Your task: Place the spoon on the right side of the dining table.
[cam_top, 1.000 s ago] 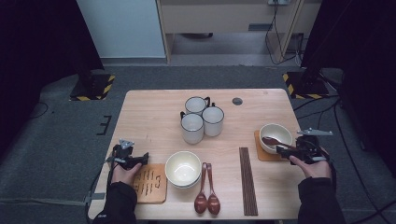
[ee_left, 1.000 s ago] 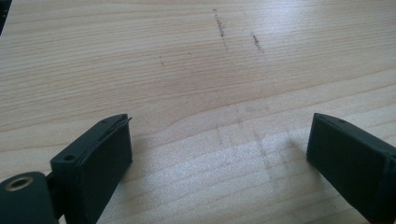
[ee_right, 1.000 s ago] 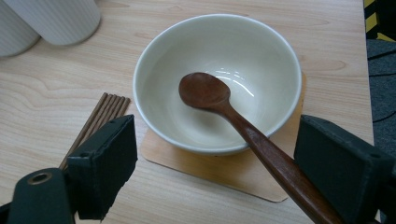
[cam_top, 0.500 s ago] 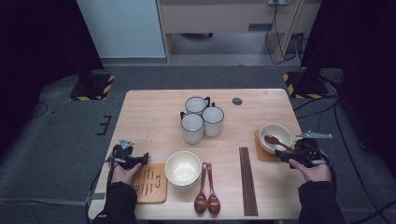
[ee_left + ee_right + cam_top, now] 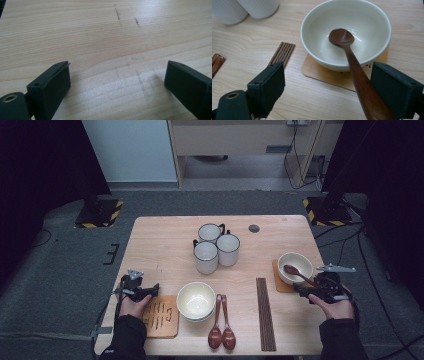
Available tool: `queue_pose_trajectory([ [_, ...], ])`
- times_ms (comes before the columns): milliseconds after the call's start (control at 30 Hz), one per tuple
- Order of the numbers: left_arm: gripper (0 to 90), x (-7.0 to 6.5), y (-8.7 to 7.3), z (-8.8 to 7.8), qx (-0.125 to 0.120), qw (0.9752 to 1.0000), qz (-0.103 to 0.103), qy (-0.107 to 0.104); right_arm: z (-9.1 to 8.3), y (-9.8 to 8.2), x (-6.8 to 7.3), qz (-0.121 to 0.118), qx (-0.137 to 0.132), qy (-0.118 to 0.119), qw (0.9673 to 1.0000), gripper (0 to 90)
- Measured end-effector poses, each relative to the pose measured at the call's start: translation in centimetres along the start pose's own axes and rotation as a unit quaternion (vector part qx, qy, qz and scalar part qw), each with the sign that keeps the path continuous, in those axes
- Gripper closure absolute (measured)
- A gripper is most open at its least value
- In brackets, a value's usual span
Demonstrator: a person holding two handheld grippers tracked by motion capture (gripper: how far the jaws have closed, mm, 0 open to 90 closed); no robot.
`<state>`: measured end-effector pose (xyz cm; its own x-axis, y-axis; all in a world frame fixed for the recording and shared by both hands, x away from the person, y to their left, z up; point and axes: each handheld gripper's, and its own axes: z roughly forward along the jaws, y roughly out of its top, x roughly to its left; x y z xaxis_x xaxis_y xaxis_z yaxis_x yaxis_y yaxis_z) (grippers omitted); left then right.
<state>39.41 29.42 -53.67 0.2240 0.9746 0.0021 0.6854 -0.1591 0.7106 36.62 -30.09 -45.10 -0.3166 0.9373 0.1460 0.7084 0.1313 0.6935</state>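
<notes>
A white bowl (image 5: pixel 301 260) (image 5: pixel 321 60) sits on a wooden coaster (image 5: pixel 279 283) (image 5: pixel 317 71) at the table's right. A dark wooden spoon (image 5: pixel 296 273) (image 5: pixel 352 57) lies with its head in the bowl and its handle over the rim. My right gripper (image 5: pixel 301 290) (image 5: pixel 328 75) is open. The spoon's handle runs between its jaws, close to the right one, and they do not clamp it. My left gripper (image 5: pixel 150 290) (image 5: pixel 117 72) is open over bare table at the left, holding nothing.
Three white mugs (image 5: pixel 216 247) stand at the table's middle back. Another white bowl (image 5: pixel 196 301), two wooden spoons (image 5: pixel 222 320) and several dark chopsticks (image 5: pixel 265 312) lie along the front. A printed wooden coaster (image 5: pixel 160 316) lies by my left hand.
My right gripper has drawn back a little toward the person, away from the bowl. The spoon stays in the bowl. The left gripper has not moved.
</notes>
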Motion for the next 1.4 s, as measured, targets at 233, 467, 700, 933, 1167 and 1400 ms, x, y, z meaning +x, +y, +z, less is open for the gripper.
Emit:
queue_pose_trajectory([
  [233,5.3,0.0,0.0,0.0,0.000,1.0000,0.000,0.000,0.1,-0.4,0.5,0.001,-0.006,0.018,0.9998,12.9],
  [467,5.3,0.0,0.0,0.0,0.000,1.0000,0.000,0.000,0.0,-0.3,1.1,0.007,-0.011,0.039,0.9992,13.0],
  [700,5.3,0.0,0.0,0.0,0.000,1.0000,0.000,0.000,0.3,-0.2,1.7,0.002,-0.009,0.047,0.9988,12.9],
  [933,5.3,0.0,0.0,0.0,0.000,1.0000,0.000,0.000,0.4,-0.2,2.0,0.006,-0.011,0.057,0.9983,12.9],
  [1167,5.3,0.0,0.0,0.0,0.000,1.0000,0.000,0.000,0.3,0.0,2.0,-0.002,-0.021,0.048,0.9986,13.0],
  [1400,5.1,0.0,0.0,0.0,0.000,1.0000,0.001,-0.001,-0.2,0.5,2.5,-0.010,-0.048,0.050,0.9975,13.3],
])
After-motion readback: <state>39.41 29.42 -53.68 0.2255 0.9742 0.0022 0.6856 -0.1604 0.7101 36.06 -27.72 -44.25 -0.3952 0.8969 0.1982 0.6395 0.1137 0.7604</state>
